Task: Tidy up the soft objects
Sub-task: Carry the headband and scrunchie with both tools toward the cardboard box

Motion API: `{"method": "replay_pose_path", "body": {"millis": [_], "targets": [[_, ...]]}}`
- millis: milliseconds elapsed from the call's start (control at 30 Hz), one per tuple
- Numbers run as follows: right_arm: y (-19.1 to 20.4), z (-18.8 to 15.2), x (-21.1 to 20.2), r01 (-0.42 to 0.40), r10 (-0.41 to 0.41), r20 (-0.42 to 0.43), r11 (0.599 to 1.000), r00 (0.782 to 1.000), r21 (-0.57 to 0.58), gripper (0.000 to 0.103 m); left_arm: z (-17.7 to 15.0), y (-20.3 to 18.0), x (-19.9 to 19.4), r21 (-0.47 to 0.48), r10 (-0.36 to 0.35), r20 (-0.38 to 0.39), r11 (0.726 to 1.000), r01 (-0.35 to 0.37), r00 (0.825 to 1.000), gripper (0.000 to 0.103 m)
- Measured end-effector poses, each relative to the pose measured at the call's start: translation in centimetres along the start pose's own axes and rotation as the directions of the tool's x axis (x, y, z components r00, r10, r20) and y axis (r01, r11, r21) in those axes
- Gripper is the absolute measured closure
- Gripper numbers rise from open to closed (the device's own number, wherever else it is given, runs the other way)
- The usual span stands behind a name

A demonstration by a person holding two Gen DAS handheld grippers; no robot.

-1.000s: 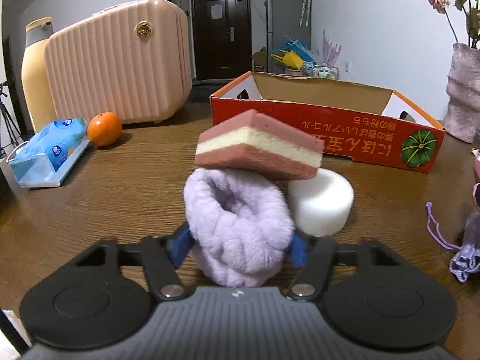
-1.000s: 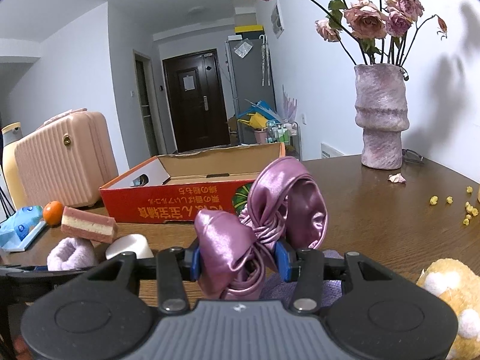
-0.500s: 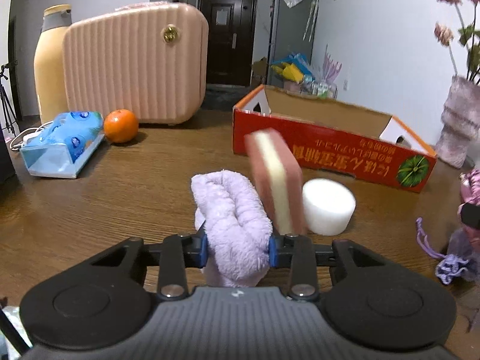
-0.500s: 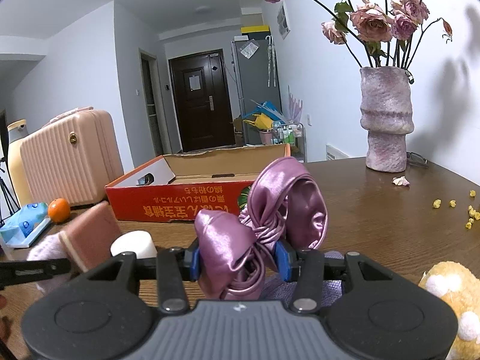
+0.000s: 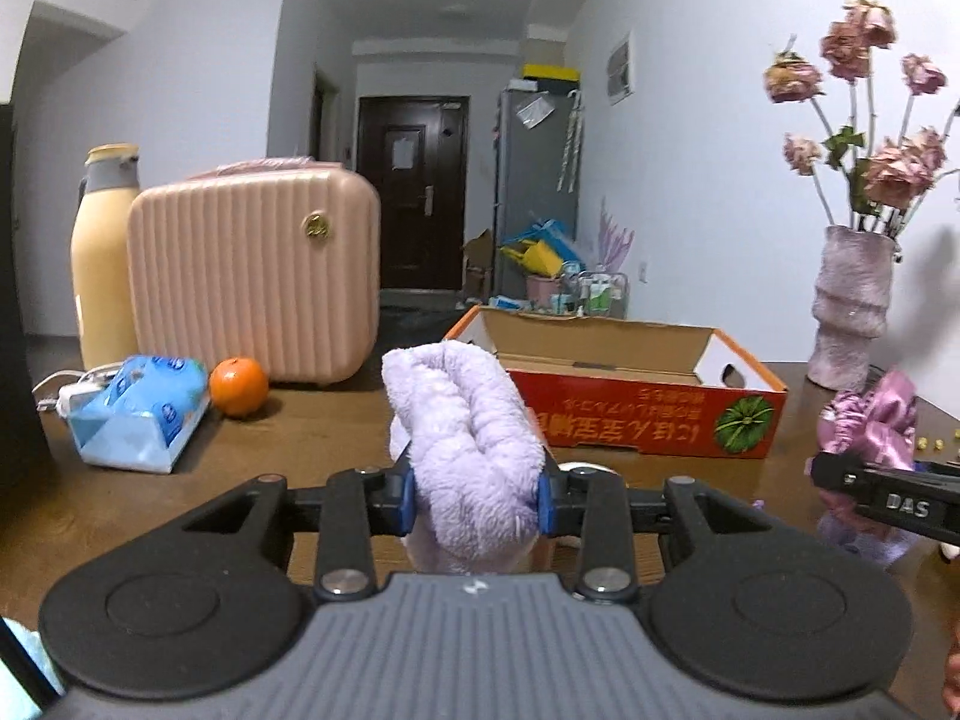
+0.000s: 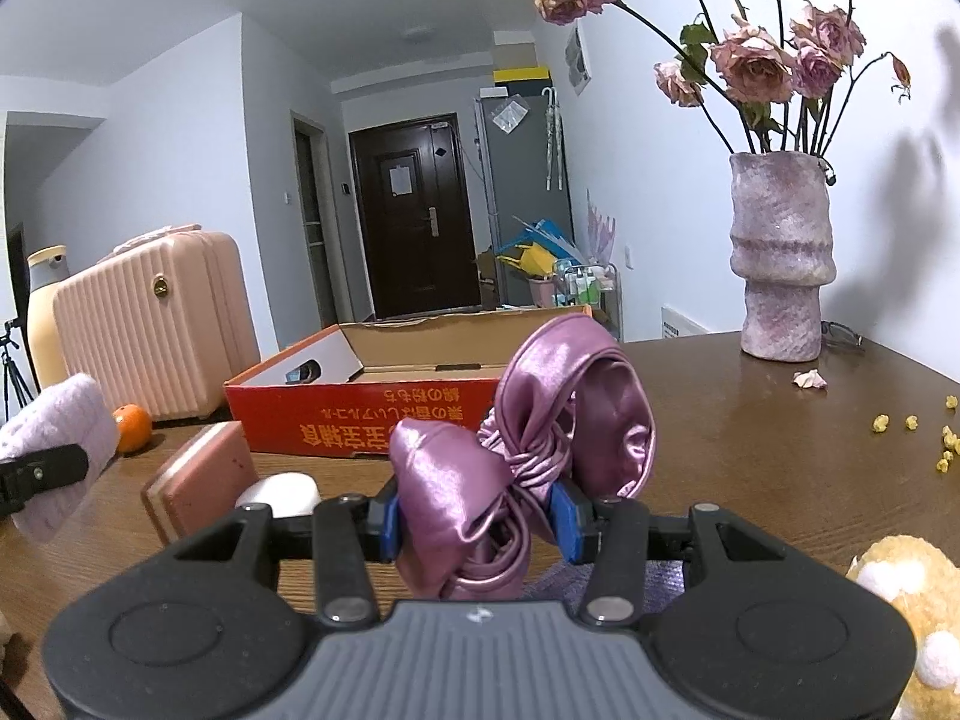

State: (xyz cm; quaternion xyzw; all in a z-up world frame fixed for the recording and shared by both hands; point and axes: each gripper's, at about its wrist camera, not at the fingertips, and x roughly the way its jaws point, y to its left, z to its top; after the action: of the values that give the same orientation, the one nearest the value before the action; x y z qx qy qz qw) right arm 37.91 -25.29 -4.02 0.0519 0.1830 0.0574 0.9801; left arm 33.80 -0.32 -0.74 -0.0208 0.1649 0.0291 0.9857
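Lilac fleece roll (image 5: 465, 450) is pinched in the left claw (image 5: 474, 495), raised above the worktop (image 5: 180, 498); the right claw (image 6: 477, 519) pinches a satin bow (image 6: 528, 450); both look mid-carry; next, I judge, each must clear the red carton's (image 6: 384, 420) wall, then let go.

Both wrist views sit low, seemingly side by side, facing the red cardboard box (image 5: 648, 414) (image 6: 360, 414) closely.
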Motion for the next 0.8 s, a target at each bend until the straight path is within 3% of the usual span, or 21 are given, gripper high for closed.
{"method": "replay_pose_path", "body": {"millis": [200,800], "targets": [[0.5,0.1,-0.2,-0.005,0.005,0.034,1.0,0.999,-0.013,0.057,0.1,-1.4,-0.6,0.029,-0.026,0.027,0.999,0.025,0.999,0.067],[1.4,1.4,1.4,-0.011,0.014,0.13,1.0,0.991,-0.027,0.057,2.4,-4.6,2.0,-0.029,-0.069,0.066,0.997,0.071,0.995,0.067]]}}
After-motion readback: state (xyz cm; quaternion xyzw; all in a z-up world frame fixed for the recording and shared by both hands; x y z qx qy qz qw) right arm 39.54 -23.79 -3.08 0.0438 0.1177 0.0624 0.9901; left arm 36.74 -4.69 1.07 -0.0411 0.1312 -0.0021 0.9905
